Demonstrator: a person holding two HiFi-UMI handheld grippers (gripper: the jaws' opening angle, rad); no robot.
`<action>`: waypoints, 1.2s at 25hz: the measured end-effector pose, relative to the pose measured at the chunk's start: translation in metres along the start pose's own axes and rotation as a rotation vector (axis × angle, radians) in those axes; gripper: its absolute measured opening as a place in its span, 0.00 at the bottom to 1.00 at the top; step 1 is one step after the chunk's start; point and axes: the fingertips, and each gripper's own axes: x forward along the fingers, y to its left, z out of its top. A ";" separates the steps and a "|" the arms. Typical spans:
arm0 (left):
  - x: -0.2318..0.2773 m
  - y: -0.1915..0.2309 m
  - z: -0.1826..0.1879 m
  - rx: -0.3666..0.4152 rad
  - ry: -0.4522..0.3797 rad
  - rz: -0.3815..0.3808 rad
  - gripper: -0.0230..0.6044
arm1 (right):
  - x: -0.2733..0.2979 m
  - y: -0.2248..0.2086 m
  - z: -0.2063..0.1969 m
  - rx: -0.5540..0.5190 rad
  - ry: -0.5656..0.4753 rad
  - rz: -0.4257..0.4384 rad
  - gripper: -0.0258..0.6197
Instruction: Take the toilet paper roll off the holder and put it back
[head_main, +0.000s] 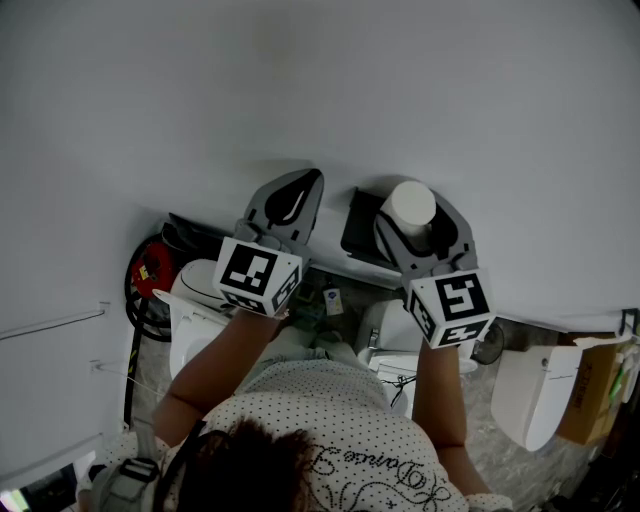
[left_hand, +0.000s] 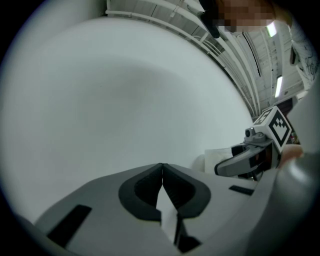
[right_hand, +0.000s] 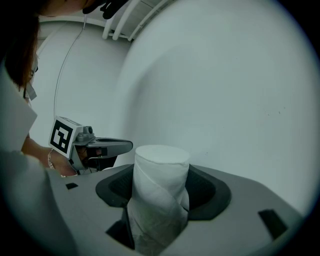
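My right gripper (head_main: 415, 215) is shut on a white toilet paper roll (head_main: 411, 203), held upright close to the white wall. In the right gripper view the roll (right_hand: 159, 192) stands between the dark pads and juts out past them. A black holder (head_main: 360, 228) is fixed to the wall just left of the roll, partly hidden behind the gripper. My left gripper (head_main: 297, 195) hangs beside it on the left, shut with nothing in it. Its jaws (left_hand: 161, 170) meet at the tips against the bare wall. From there the right gripper (left_hand: 248, 158) and the roll (left_hand: 216, 157) show at the right.
Below the grippers are a white toilet (head_main: 196, 292), a red object with black cables (head_main: 150, 265), a second white fixture (head_main: 535, 392) and a cardboard box (head_main: 592, 390) at the right. The white wall (head_main: 320, 90) fills the upper view.
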 end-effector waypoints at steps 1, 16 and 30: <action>0.000 0.000 0.000 0.000 0.000 0.000 0.04 | 0.000 0.000 0.000 0.001 -0.001 0.001 0.51; 0.003 -0.003 0.001 0.002 0.001 -0.008 0.04 | 0.001 0.006 0.001 0.054 -0.026 0.070 0.61; 0.002 -0.001 0.004 0.006 -0.008 -0.005 0.04 | -0.010 0.005 0.037 0.054 -0.124 0.099 0.70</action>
